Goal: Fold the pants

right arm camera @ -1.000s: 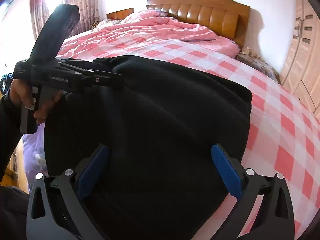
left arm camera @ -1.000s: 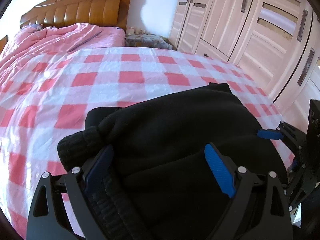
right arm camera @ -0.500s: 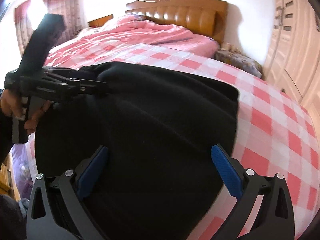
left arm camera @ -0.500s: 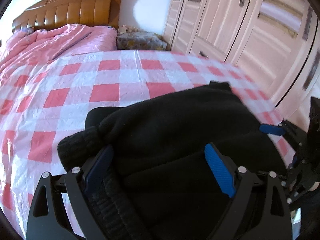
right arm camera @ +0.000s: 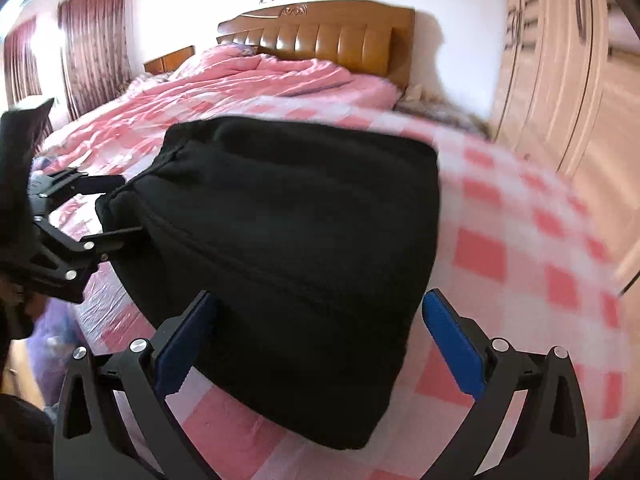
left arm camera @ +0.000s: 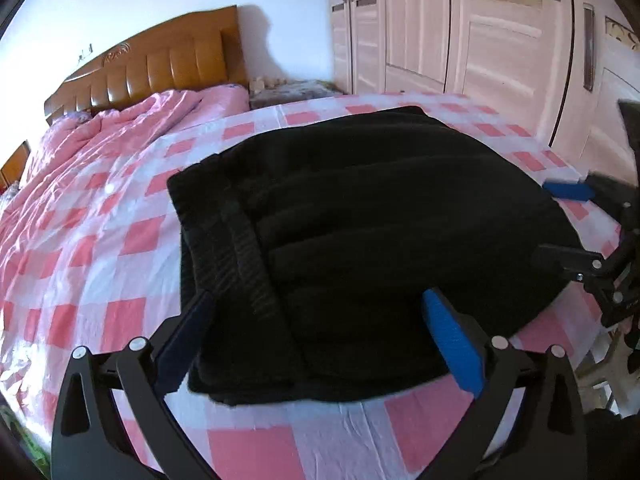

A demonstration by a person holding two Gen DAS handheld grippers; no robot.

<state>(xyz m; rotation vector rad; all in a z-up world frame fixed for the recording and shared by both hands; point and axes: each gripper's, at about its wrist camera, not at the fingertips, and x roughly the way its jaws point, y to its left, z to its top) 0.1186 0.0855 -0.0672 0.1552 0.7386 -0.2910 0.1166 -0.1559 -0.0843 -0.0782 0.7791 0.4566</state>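
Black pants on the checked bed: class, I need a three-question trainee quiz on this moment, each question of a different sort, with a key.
1. True or false: the black pants lie folded into a compact bundle on the pink-and-white checked sheet.
2. Multiple choice: the left gripper is (a) shut on the waistband, (b) open, pads clear of the cloth, (c) out of view.
3. Short answer: what stands behind the crumpled pink quilt at the far end of the bed?

Key: 1 true. 2 b; its jaws have just been opening, and the right gripper is open too. 3 the wooden headboard.
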